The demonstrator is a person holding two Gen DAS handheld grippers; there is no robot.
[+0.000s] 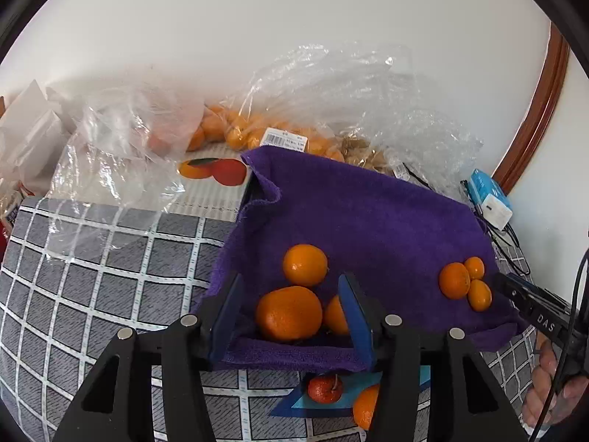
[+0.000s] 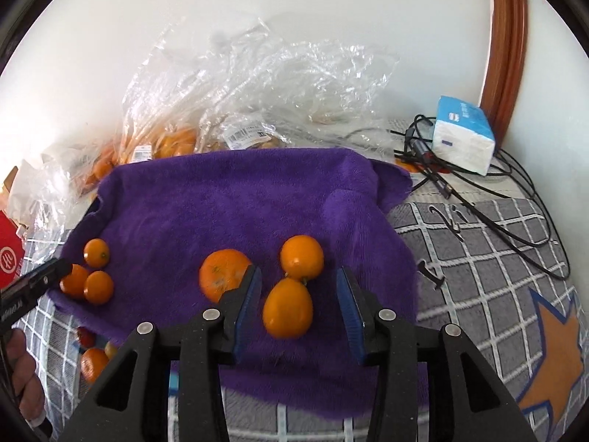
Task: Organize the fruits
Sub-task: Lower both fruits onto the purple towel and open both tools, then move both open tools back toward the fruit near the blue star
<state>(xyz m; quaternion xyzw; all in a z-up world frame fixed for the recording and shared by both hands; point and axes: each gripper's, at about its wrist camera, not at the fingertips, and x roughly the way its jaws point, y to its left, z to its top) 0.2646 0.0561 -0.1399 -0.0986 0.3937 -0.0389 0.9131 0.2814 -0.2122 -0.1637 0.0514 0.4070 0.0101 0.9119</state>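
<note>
Your left gripper [image 1: 291, 309] sits wide open over the near edge of the purple fluffy towel [image 1: 368, 213], with the big round orange [image 1: 289, 313] right between its blue pads and nothing squeezed. A smaller round orange [image 1: 304, 264] sits just behind it, and a third one [image 1: 335, 315] peeks out beside the right pad.

Your right gripper [image 2: 299, 302] is spread wide too, with an egg-shaped orange fruit [image 2: 288, 307] between the fingers and not touched by either pad. A rounder one [image 2: 302, 256] touches its far end, and a big mandarin [image 2: 222, 274] sits partly behind the left finger.

Only the left view shows the carton lid with the printed oranges [image 1: 211, 171] and the little red fruit [image 1: 324, 388] on the blue paper under the towel's front edge. Only the right view shows the red box with white print [image 2: 9, 258] at the far left and the orange star [image 2: 552, 350] on the grey checked cloth [image 2: 497, 276].

Room-wise, the middle and back of the towel are bare purple. The trio of small oranges [image 1: 465, 281] sits near the towel's right edge in the left view, just beside the other gripper's tip, which reads "DAS". Crinkly clear bags of fruit [image 2: 235, 103] with barcode stickers line the back; the print's too small to read. The blue-and-white tissue pack [image 2: 464, 132] and black cables [image 2: 497, 199] crowd the back right corner.
</note>
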